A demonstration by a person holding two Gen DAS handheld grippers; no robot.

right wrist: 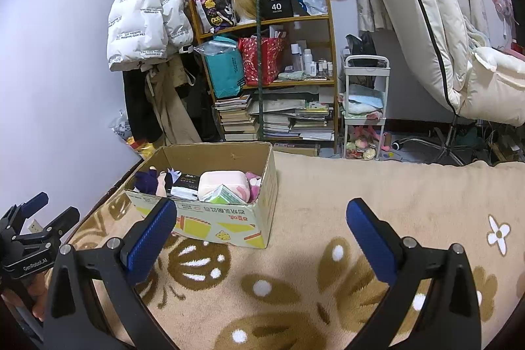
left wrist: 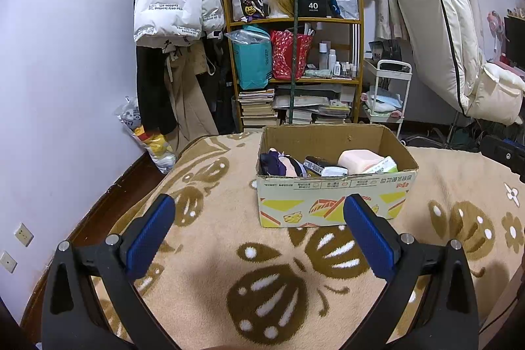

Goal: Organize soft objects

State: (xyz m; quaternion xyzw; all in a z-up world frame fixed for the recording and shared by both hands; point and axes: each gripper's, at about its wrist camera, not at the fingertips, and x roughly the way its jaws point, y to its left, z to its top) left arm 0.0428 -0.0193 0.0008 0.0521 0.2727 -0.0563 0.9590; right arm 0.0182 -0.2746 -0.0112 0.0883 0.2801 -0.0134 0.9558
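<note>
Cardboard formed the open box [left wrist: 331, 195] that stood on the beige blanket [left wrist: 210, 268], already holding the soft things: a dark purple plush [left wrist: 274, 164] at its left end, a black packet [left wrist: 316, 164] beside it, a pink pouch [left wrist: 359, 160] and a green tissue pack [left wrist: 382, 167] toward the right. Both the left claw [left wrist: 259, 238] and the right claw [right wrist: 261, 240] hung wide open and empty above the blanket, short of the box.
</note>
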